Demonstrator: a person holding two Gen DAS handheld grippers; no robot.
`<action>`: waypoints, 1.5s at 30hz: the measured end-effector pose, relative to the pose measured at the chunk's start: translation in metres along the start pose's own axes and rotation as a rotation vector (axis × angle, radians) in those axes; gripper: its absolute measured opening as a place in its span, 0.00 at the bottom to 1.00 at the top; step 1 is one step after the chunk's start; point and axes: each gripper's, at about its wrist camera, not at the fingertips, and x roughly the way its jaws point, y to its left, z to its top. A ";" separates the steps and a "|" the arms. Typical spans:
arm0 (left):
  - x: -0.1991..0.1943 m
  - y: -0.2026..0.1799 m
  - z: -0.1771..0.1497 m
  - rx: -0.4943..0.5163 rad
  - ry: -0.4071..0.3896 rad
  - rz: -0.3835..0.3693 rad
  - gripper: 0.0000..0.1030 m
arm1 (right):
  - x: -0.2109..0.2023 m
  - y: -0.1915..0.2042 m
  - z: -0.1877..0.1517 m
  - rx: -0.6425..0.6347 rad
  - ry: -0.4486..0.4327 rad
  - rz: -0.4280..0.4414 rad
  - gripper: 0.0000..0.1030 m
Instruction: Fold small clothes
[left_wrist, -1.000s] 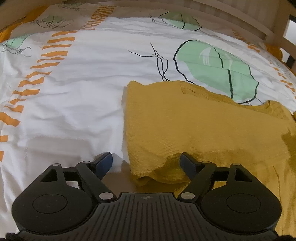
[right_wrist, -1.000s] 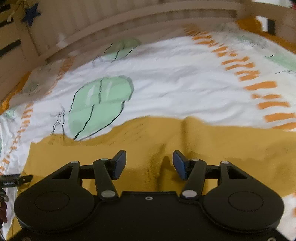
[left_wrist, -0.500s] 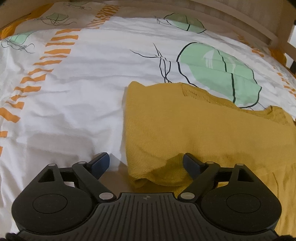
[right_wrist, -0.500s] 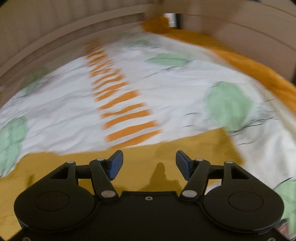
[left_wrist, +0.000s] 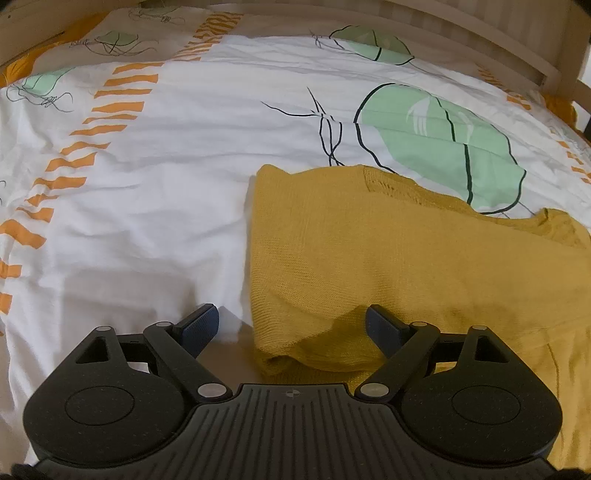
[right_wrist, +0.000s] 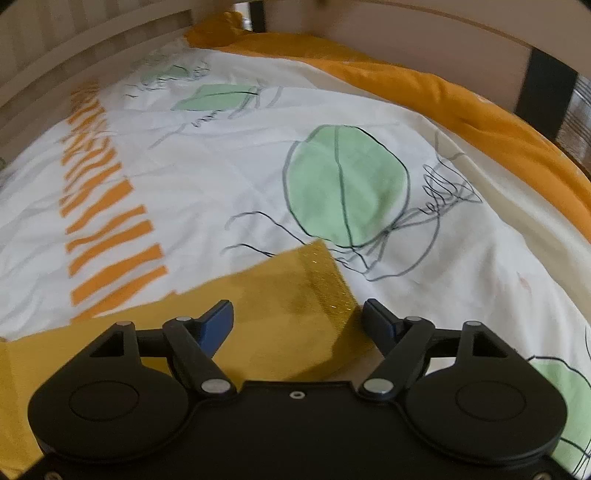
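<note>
A yellow knit top (left_wrist: 388, 258) is laid flat on a bed sheet (left_wrist: 155, 206) with green leaves and orange stripes.

The left gripper (left_wrist: 291, 326) is held wide, and nothing is pinched. A folded corner of the top is seen between its fingers, nearer the right finger (left_wrist: 382, 326). The left finger (left_wrist: 201, 325) is over bare sheet. The rest of the top is spread out ahead and to the right of the fingers.

The right gripper (right_wrist: 297, 323) is also held wide; its jaws have just been opening. A ribbed end of the top (right_wrist: 295, 295) is seen between its fingers, but it is not squeezed. More yellow cloth is spread past the left finger (right_wrist: 218, 323). White sheet is seen beside the right finger (right_wrist: 376, 321). An orange blanket (right_wrist: 480, 118) is bunched far ahead, by a wooden bed rail (right_wrist: 406, 44).
</note>
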 end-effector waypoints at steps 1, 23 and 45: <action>-0.001 0.000 0.001 0.001 0.002 -0.001 0.84 | 0.002 0.000 -0.001 0.001 0.004 0.000 0.77; -0.049 -0.018 0.012 0.053 -0.109 -0.080 0.83 | -0.121 0.173 -0.029 -0.219 -0.092 0.561 0.12; -0.061 -0.025 0.018 -0.035 -0.117 -0.190 0.83 | -0.131 0.336 -0.173 -0.322 0.142 0.946 0.24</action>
